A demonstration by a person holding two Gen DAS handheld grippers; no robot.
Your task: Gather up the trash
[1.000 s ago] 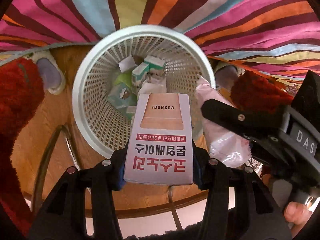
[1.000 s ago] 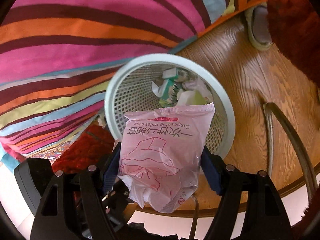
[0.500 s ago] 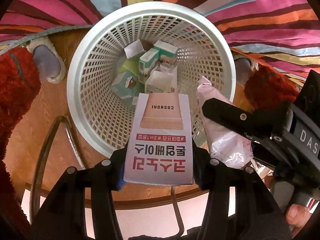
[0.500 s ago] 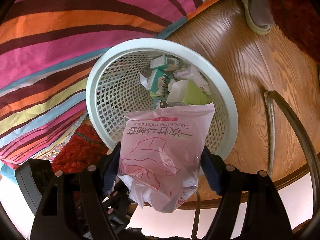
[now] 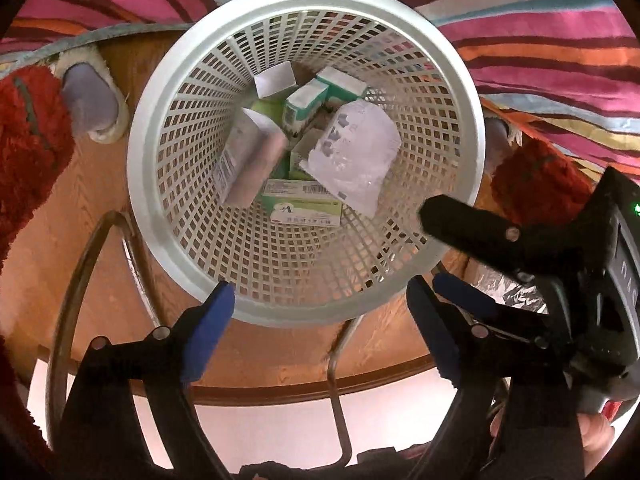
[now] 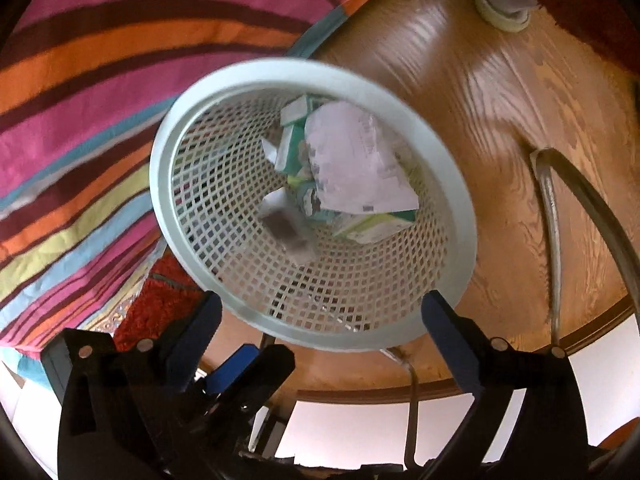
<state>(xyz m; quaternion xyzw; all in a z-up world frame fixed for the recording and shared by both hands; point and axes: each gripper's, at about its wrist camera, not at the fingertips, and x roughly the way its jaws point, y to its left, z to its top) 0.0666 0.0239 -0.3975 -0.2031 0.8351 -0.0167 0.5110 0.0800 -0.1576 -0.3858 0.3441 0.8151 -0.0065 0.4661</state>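
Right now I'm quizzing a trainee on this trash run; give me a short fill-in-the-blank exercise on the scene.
1. Both the left claw and the right claw are ____.
2. The pink bag lies inside the white ____.
3. The basket stands on a ____ floor.

Missing words: open; basket; wooden

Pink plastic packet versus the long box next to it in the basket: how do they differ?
The pink plastic packet is flat, crinkled and translucent; the long box is rigid and opaque. The packet lies on top of the pile toward the right; the box leans on end at the left. Both are inside the white basket, free of either hand-held gripper.
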